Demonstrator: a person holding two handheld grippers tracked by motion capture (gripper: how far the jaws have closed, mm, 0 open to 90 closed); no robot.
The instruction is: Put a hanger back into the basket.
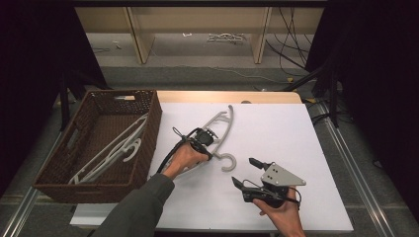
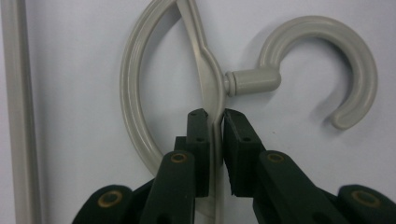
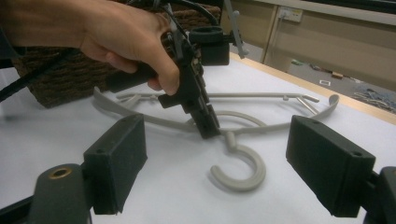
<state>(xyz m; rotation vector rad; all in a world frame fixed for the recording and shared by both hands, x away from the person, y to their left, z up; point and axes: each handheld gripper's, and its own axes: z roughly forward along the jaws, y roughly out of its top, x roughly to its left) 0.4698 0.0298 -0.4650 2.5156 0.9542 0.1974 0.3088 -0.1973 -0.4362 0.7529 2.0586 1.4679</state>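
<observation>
A grey plastic hanger (image 1: 221, 124) lies flat on the white table top (image 1: 276, 133), its hook (image 1: 229, 163) pointing toward the near side. My left gripper (image 1: 213, 153) presses down on it at the neck. In the left gripper view the jaws are shut on the hanger's thin top rib (image 2: 211, 84), right beside the hook's stem (image 2: 252, 80). My right gripper (image 1: 244, 171) rests near the front edge, right of the hook, open with nothing between its pads (image 3: 116, 161). The right gripper view looks at the hook (image 3: 240, 173) and the left gripper (image 3: 205, 122).
A dark woven basket (image 1: 154, 114) stands at the table's left side and holds several pale hangers (image 1: 116, 148). The table's wooden far edge (image 1: 222, 96) borders the floor, where cables (image 1: 291, 54) lie. The right half of the white top is bare.
</observation>
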